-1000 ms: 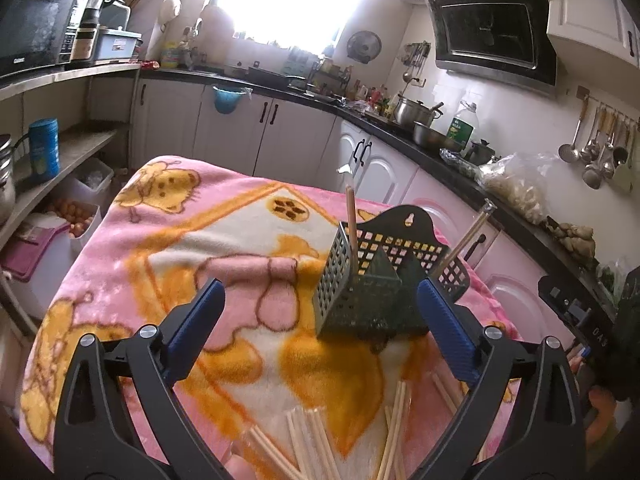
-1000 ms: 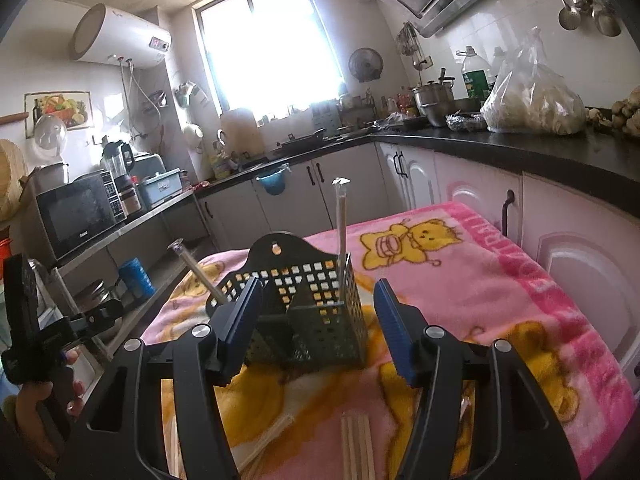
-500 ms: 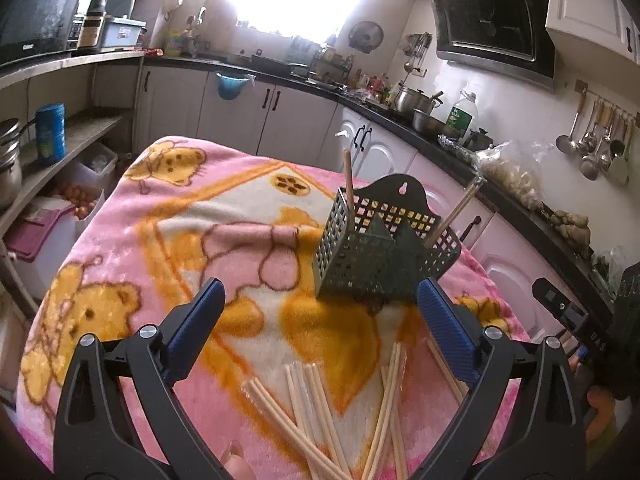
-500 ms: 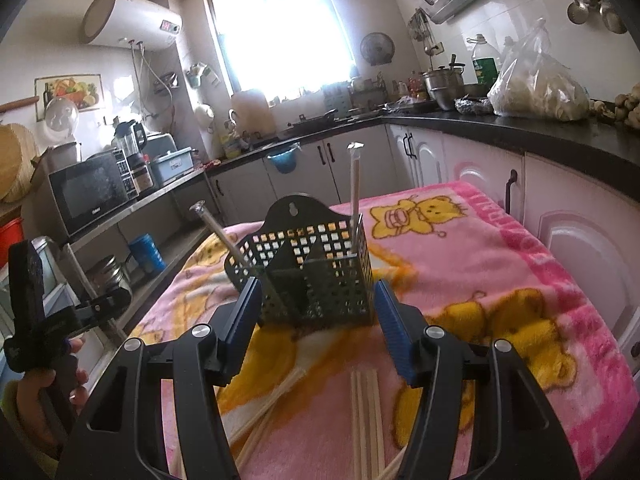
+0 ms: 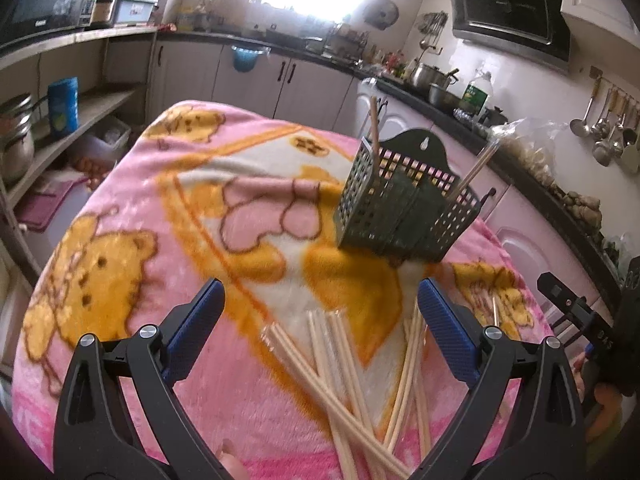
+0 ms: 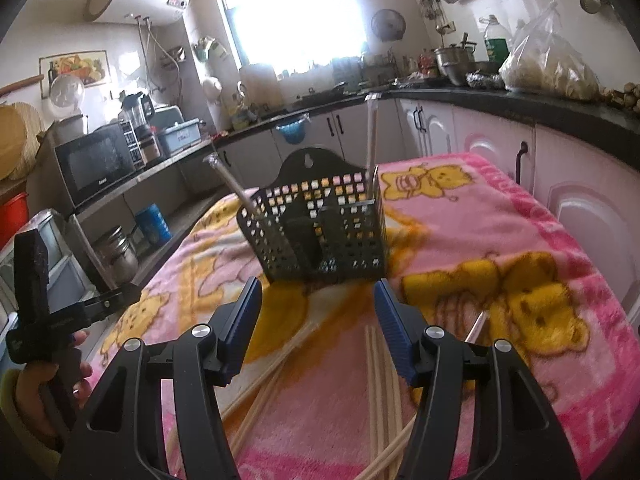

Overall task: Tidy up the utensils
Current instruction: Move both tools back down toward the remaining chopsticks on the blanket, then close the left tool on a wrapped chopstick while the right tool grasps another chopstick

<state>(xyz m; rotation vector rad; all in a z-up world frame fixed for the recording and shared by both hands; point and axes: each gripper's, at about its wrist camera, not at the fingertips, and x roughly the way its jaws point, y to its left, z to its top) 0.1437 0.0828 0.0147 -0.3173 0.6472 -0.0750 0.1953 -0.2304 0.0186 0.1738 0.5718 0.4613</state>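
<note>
**Mostly still to sort: chopsticks loose, two in the holder**

Nearest, the left gripper (image 5: 320, 328) and right gripper (image 6: 318, 324) both hang with jaws spread and empty. Just beyond them, a scatter of loose chopsticks (image 5: 352, 368) lies crossed on the pink blanket (image 5: 160, 220) at the near edge of the counter. Farther toward its middle stands the dark perforated holder (image 6: 320, 232), with only two sticks upright inside. Most of the job, by my reckoning, remains.
</note>
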